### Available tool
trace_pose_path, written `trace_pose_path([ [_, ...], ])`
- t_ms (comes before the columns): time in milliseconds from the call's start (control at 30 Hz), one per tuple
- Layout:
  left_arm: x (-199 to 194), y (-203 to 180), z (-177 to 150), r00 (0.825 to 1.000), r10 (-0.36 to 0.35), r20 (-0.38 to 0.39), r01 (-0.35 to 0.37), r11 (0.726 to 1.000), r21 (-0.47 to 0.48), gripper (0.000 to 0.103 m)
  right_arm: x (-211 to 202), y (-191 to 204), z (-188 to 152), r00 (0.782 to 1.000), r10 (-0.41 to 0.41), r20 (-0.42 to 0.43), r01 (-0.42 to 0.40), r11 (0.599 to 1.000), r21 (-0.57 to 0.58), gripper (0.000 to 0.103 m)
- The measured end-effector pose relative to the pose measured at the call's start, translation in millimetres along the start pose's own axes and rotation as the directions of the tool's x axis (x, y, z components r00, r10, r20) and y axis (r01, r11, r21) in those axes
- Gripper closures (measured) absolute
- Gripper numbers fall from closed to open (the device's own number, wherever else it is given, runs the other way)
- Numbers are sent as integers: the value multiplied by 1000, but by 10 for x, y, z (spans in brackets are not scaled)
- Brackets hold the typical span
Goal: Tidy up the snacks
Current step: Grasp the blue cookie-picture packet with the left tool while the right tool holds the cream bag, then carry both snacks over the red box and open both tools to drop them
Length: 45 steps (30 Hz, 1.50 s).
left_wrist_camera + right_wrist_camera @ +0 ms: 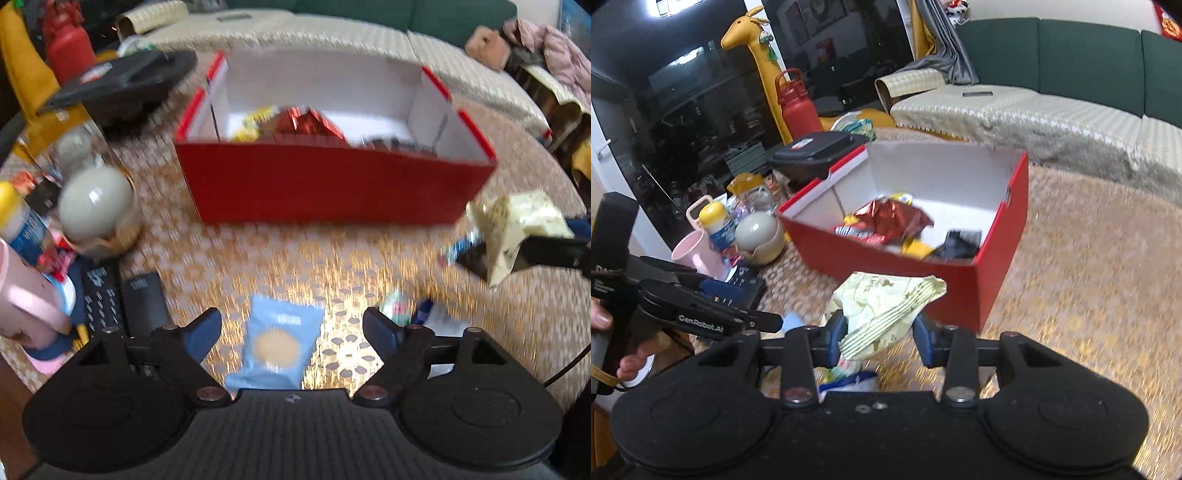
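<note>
Your left gripper gapes wide around the blue cookie packet, not gripping. Your right gripper pinches the pale snack bag. The red box at twelve o'clock already holds several snacks; small packets remain on the table.

- Open red cardboard box, white inside, holding crumpled snack packets.
- Pale blue cookie packet, flat on the table.
- Cream crinkled snack bag, lifted, near the box's front.
</note>
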<state>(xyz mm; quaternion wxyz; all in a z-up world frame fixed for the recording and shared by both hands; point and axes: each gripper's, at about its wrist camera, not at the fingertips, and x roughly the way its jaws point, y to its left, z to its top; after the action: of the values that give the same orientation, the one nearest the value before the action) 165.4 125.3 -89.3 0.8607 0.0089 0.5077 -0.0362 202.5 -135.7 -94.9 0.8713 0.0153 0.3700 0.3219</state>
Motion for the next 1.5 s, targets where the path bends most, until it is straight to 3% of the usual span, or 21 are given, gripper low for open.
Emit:
trace_pose_path([
  [167,166,29,-200,999,10,-53,-9,1000,21,19,2,32,-99,1000,0,-20,0,1000,18,65],
  [367,244,21,-285,999,19,-49,-18,1000,11,20,24,69,-126,1000,-10,-29,10,1000,15,65],
  [467,264,25,-305,998,39,-43,-39,999,5,29,28,72,-137,999,-15,-31,15,1000,17,65],
  [533,284,53,-311,998,27,-53,-28,1000,-14,48,32,74,-141,999,-16,-32,17,1000,16,65],
  [700,296,52,-368,998,48,-43,-49,998,-26,56,32,68,-151,999,-22,-34,22,1000,18,65],
  [1200,83,8,-370,999,50,5,-49,995,-89,57,-58,48,-160,999,-39,-19,40,999,33,65],
  [1500,-391,-80,-186,993,39,114,-30,996,-81,57,-230,19,-81,998,-54,30,52,998,40,65],
])
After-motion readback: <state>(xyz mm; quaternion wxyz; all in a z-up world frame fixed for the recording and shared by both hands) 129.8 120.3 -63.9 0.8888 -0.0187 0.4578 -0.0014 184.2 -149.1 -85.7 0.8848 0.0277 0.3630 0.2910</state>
